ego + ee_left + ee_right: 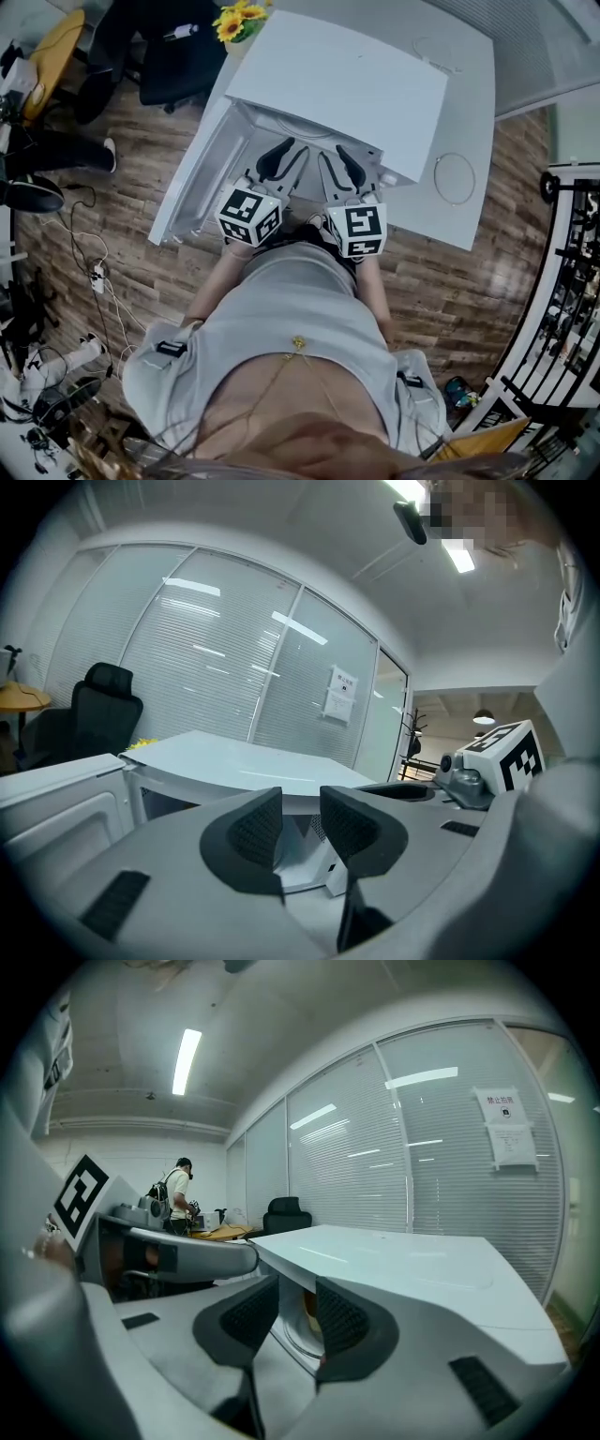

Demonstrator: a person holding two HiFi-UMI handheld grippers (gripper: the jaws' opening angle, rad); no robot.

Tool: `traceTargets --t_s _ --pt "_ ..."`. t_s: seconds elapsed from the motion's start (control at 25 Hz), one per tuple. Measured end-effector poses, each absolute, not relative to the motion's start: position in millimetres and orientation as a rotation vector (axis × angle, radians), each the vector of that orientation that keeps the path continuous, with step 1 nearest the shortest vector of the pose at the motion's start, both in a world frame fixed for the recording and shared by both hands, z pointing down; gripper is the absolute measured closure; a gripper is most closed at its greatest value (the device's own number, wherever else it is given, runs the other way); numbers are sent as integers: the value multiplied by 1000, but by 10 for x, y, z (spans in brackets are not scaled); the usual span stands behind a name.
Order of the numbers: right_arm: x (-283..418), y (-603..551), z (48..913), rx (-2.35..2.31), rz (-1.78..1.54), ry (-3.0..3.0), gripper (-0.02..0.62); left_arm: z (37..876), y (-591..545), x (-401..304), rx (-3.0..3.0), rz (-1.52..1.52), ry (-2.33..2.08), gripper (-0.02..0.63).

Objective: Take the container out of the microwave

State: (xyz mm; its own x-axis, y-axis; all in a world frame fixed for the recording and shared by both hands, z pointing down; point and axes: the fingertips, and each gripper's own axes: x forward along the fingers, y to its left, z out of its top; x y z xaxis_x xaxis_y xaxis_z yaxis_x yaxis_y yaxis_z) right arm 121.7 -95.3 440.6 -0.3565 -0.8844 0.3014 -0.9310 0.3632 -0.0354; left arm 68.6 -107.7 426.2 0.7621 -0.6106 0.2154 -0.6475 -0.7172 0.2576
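Your bench (469, 141) carries the microwave (347, 89), its door (192, 178) swung open at the left. Left claw (292, 152) and right claw (335, 156) face the opening, jaws slightly parted, empty. The container (307, 1309) sits inside.

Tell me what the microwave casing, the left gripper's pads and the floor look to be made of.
Microwave casing: smooth white with a soft sheen, likely painted metal, possibly plastic.
Left gripper pads: matte black with a fine ribbed texture, probably rubber.
Floor: brown planks with visible grain and glossy reflections, so wood or laminate.
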Motion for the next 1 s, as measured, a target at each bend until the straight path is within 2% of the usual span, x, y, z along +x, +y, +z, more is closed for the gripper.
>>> traceTargets --t_s 1.0 --pt "894 -1356 4386 1921 330 -2178 460 4300 -1527 366 2736 218 -626 479"
